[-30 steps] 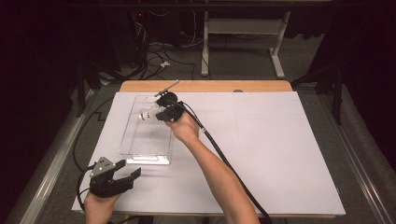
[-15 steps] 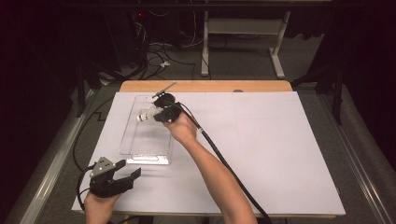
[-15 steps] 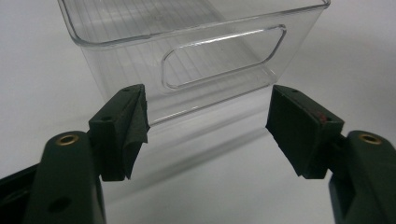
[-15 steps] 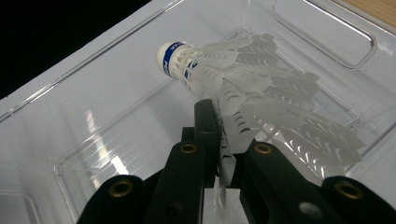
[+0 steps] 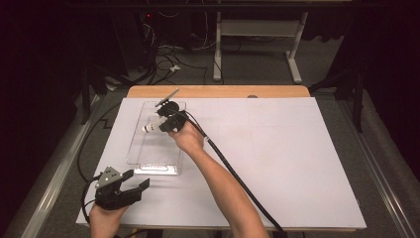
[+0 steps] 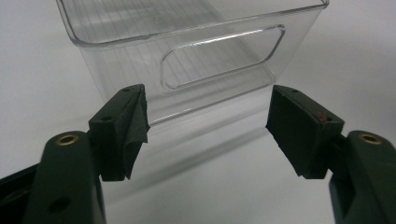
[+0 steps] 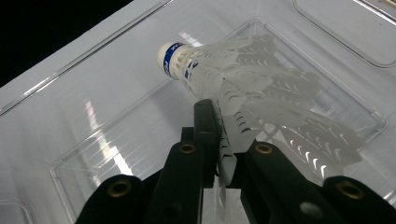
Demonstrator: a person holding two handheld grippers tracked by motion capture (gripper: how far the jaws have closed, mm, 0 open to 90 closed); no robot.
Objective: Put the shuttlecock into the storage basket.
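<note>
A white feather shuttlecock with a blue band on its cork hangs over the inside of a clear plastic bin. My right gripper is shut on the edge of its feather skirt, and the cork points away from the jaws. From above, the shuttlecock and right gripper sit over the bin's far half. My left gripper rests open near the table's front left corner, a little short of the bin's near wall, with nothing between its pads.
White paper covers the wooden table. A black cable trails from the right gripper along the forearm toward the front edge. Dark floor, loose cables and a white frame leg lie beyond the far edge.
The right gripper with the shuttlecock has shifted slightly toward the bin's left side. The left gripper has stayed still.
</note>
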